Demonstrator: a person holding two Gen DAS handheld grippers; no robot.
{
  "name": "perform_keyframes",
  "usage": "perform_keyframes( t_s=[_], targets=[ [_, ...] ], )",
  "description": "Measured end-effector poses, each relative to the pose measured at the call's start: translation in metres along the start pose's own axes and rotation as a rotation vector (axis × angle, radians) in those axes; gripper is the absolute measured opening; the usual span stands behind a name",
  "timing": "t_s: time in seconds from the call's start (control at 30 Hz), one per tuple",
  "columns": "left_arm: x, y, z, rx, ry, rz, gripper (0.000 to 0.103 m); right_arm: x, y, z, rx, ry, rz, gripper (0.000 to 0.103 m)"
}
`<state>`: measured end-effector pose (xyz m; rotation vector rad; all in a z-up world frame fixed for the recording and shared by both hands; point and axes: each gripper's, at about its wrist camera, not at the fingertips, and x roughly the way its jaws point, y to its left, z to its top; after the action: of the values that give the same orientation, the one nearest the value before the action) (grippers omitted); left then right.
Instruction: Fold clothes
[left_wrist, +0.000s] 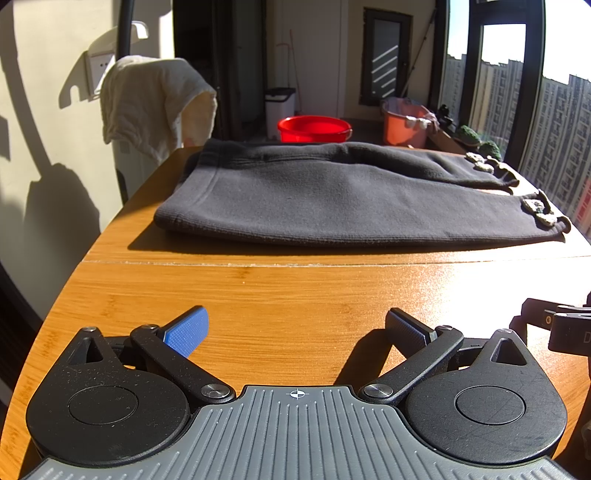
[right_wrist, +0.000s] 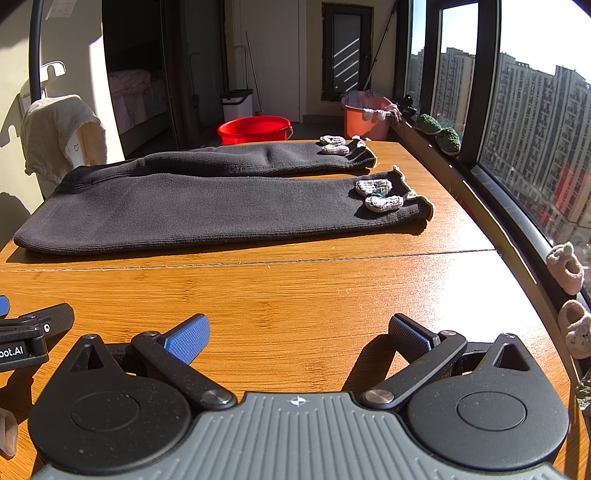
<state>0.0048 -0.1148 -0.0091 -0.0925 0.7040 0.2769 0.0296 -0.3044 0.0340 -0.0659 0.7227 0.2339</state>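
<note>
Both my grippers sit low in their frames, spread wide and holding nothing: my left gripper (left_wrist: 295, 332) and my right gripper (right_wrist: 298, 334) hover over bare wood of the table (right_wrist: 295, 295), touching no cloth. My dark trousers (right_wrist: 207, 210) lie flat across the middle of each frame, well apart from the fingertips, cuffs toward the right.

left gripper (left_wrist: 295, 332) and right gripper (right_wrist: 298, 334) level, jaws spread wide.
</note>
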Motion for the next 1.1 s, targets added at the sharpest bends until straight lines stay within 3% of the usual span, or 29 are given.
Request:
perform_keyframes(
  t_s=[0.87, 1.1],
  targets=[
    [0.0004, 0.0011, 0.0005, 0.010, 0.010, -0.008, 0.103, -0.0012, -0.0006, -0.0005, -0.028, 0.009, 0.016, 0.103],
    [0.0009, 0.0014, 0.0008, 0.010, 0.011, -0.008, 0.103, -0.0008, -0.0003, 0.0006, -0.062, 0.017, 0.056, 0.103]
  ],
)
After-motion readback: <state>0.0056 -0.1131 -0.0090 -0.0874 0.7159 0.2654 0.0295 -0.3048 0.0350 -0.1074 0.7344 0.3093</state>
